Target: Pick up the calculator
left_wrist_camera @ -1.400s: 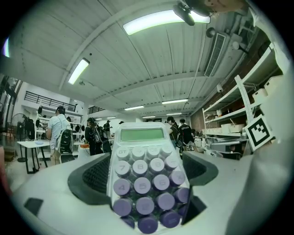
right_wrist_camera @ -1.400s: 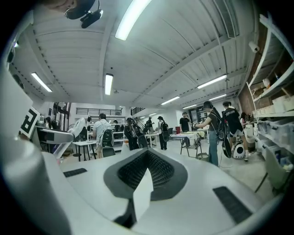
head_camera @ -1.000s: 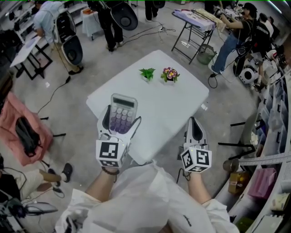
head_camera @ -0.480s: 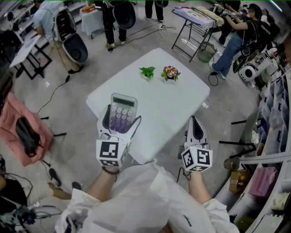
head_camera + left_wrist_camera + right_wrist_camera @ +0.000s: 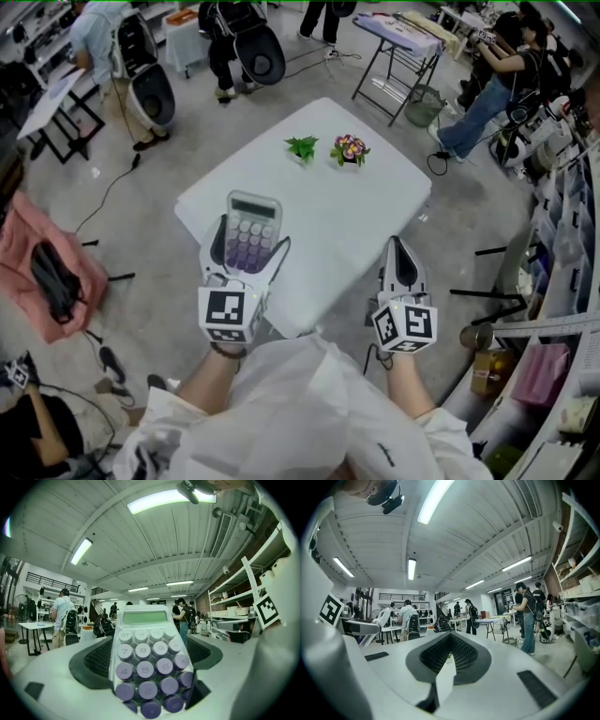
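The calculator (image 5: 251,234) is white with purple and grey round keys and a pale green display. It is lifted above the near left part of the white table (image 5: 356,216), clamped between the jaws of my left gripper (image 5: 246,251). In the left gripper view the calculator (image 5: 149,660) stands upright between the dark pads, display at the top. My right gripper (image 5: 402,258) hovers over the table's near right edge, jaws pressed together with nothing in them. The right gripper view shows the right gripper (image 5: 449,656) with its dark pads meeting.
A small green plant (image 5: 302,149) and a small pot of flowers (image 5: 350,151) stand at the far side of the table. Several people move about the room beyond, with folding tables (image 5: 403,42), cables on the floor and shelving (image 5: 562,216) to the right.
Both grippers and the calculator hold still. Only people in the background have shifted.
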A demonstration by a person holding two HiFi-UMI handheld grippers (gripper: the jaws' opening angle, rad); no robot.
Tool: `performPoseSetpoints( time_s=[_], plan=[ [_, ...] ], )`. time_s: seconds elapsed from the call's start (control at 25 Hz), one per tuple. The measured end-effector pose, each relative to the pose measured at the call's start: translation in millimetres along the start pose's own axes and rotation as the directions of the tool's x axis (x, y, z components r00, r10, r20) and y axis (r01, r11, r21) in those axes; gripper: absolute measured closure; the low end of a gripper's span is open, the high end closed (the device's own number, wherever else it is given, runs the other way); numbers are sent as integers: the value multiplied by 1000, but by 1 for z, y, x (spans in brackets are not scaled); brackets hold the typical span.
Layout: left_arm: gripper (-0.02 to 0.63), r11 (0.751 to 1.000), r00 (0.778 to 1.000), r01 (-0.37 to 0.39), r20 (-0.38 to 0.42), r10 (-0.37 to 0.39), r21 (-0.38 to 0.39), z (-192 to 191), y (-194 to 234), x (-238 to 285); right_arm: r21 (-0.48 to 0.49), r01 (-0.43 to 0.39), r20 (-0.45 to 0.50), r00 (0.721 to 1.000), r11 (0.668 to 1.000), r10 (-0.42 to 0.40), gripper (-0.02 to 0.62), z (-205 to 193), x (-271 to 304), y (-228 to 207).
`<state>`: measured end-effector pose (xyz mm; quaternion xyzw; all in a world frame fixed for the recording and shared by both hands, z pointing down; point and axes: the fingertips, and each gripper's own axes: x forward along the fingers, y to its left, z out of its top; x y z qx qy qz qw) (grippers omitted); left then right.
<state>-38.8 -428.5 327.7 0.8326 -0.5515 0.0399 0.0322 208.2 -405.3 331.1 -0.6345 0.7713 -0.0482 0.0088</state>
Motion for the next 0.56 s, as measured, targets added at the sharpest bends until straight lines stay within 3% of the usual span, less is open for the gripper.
performPoseSetpoints(
  time_s=[0.56],
  plan=[
    [98, 1000, 1000, 12, -23, -13, -12, -16, -1, 1, -9, -12, -13, 1000, 1000, 12, 578, -9, 0, 7]
  ],
)
